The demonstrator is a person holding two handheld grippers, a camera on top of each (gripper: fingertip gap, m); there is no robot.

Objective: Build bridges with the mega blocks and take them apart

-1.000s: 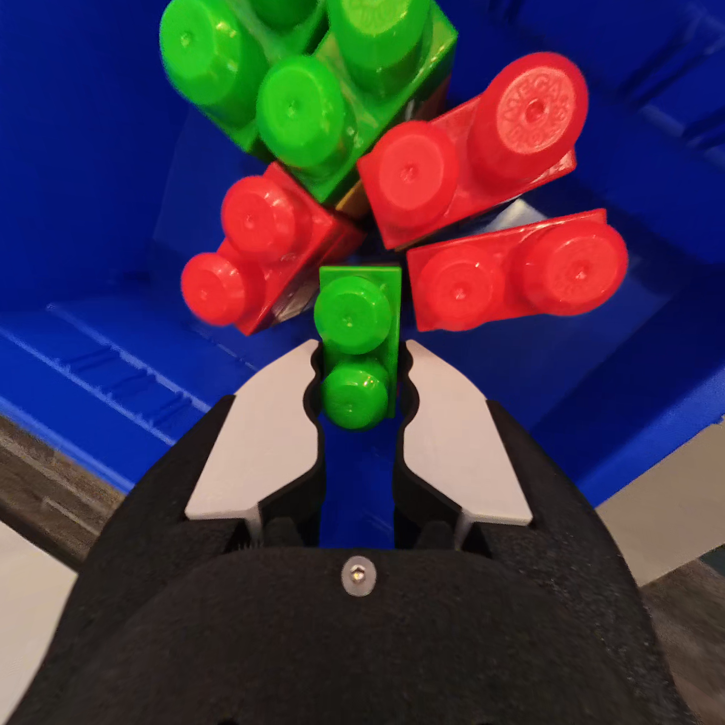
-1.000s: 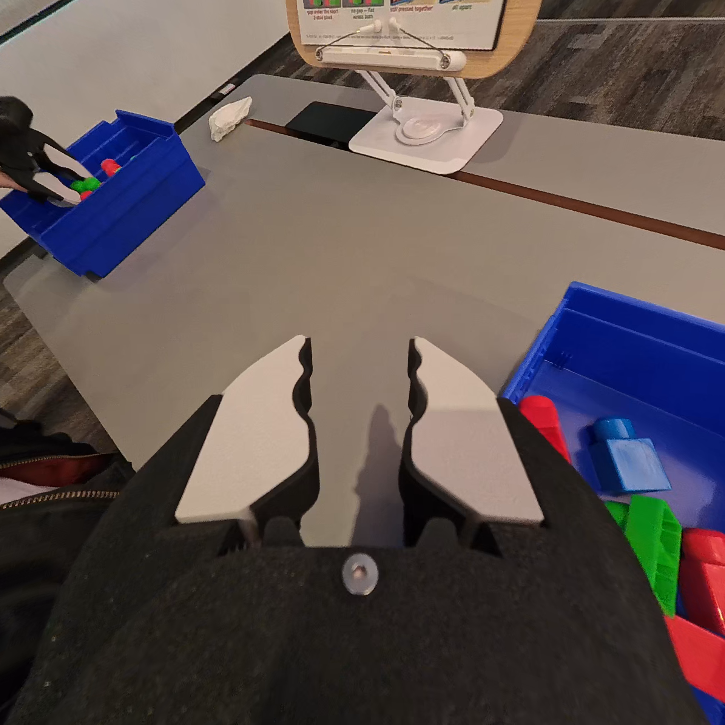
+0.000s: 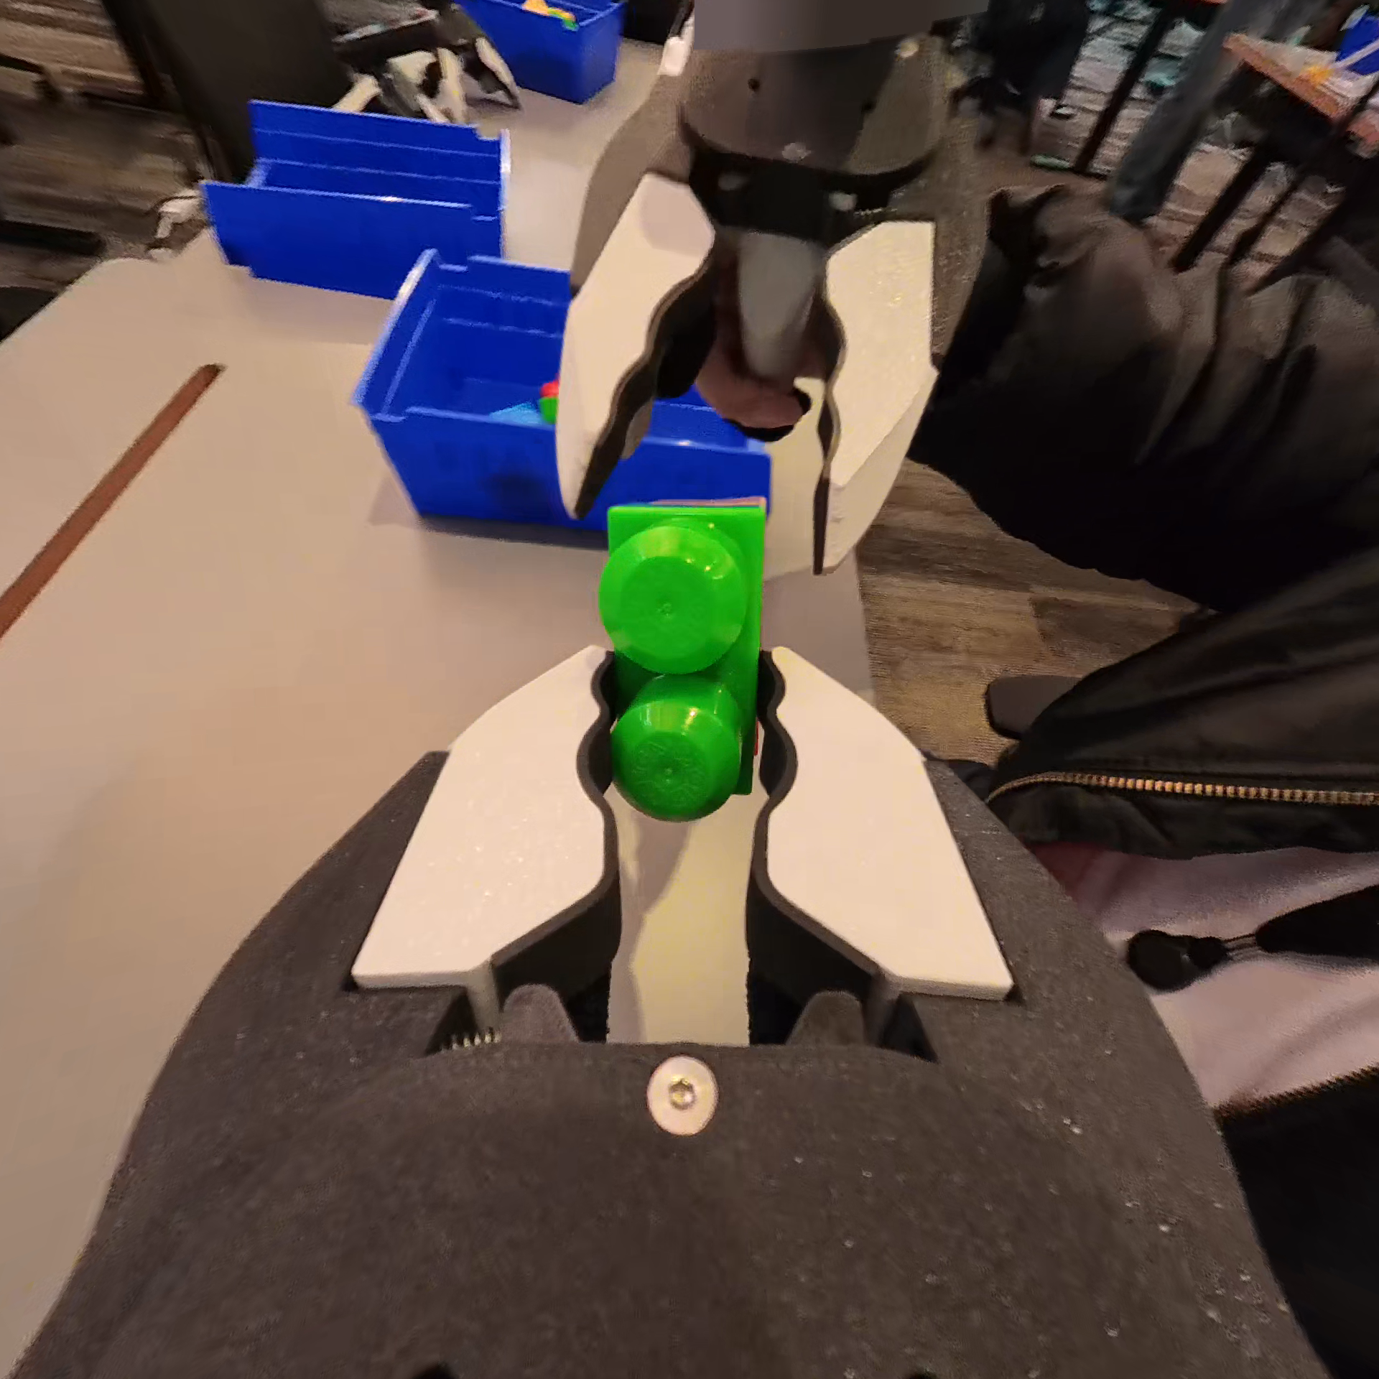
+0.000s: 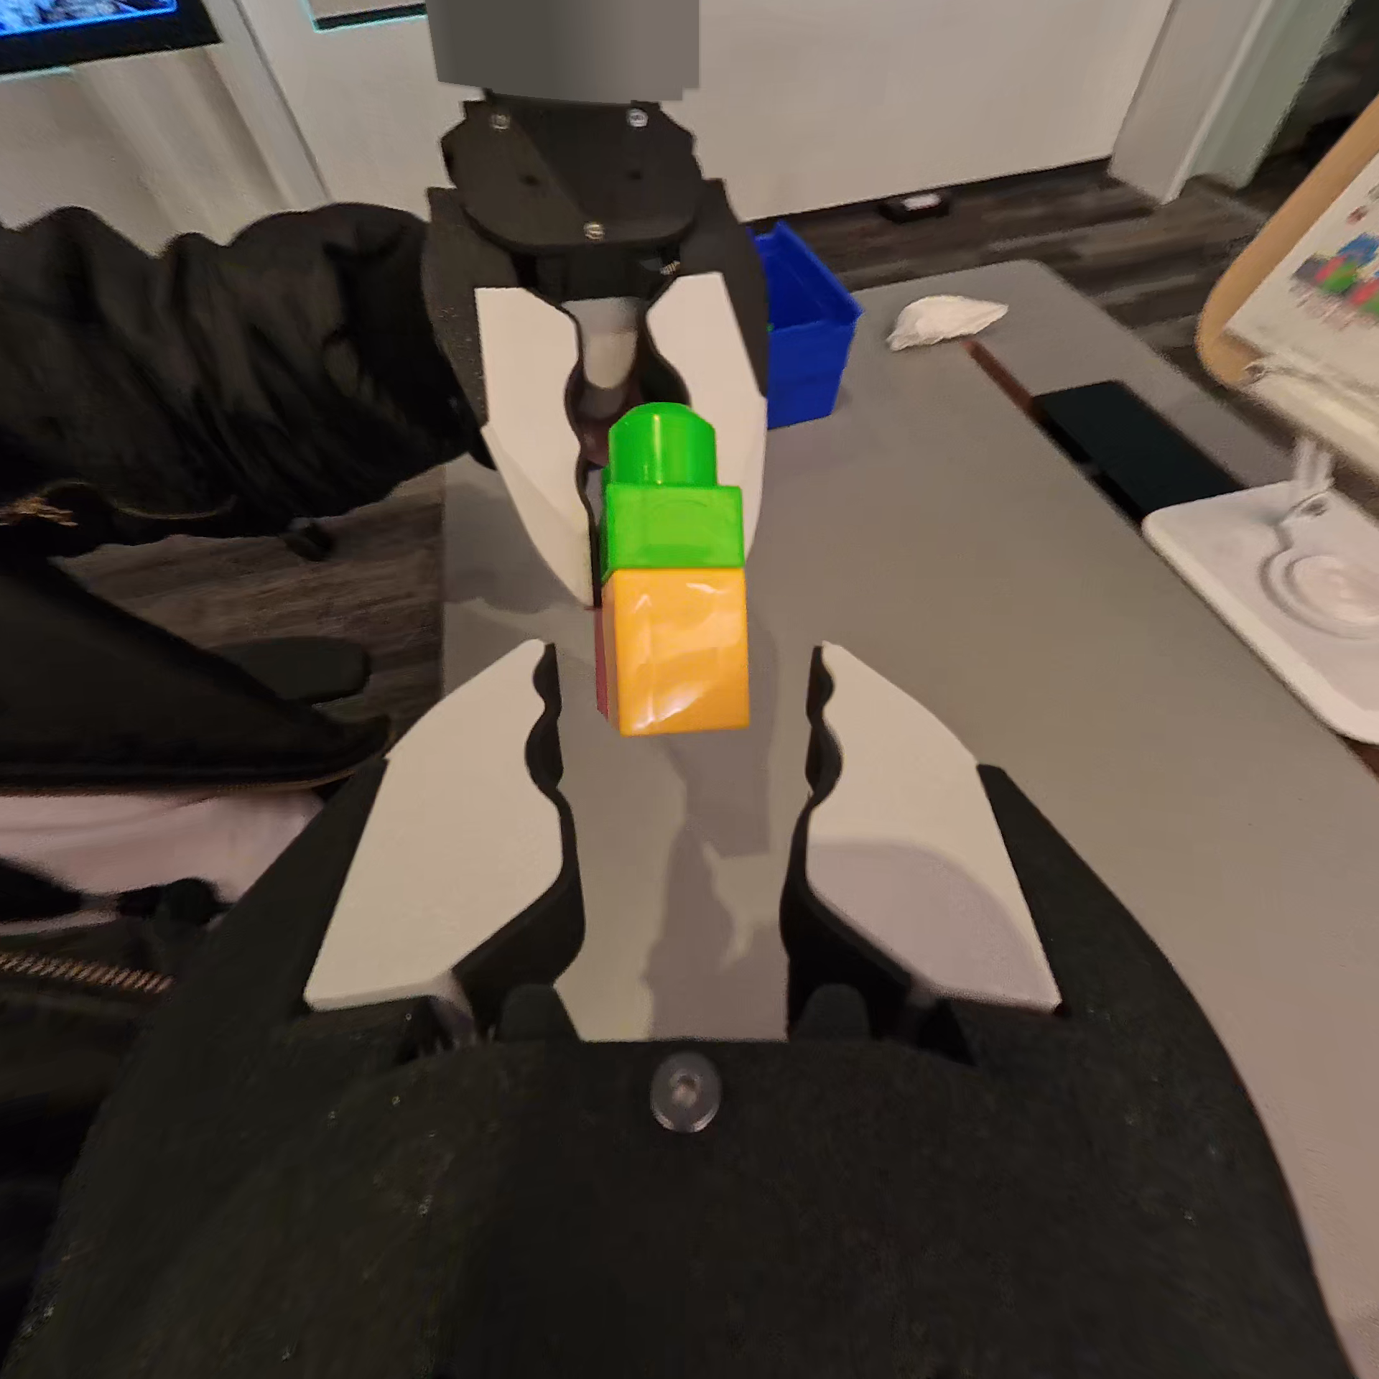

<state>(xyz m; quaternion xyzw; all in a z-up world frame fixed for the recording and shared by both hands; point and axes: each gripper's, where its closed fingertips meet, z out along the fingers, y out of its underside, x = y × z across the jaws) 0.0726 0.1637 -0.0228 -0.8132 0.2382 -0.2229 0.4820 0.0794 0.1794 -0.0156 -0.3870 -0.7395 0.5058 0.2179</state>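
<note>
Even indoor light, soft shadows, blurred backgrounds, wide-angle bending toward the edges.

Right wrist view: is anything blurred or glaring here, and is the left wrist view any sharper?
Right wrist view: the orange block shows white glare; the paper stand at the right edge is smeared. Left wrist view: the green block is sharp, while the right gripper facing it and the blue bins behind are soft; the edges bend with wide-angle distortion.
</note>
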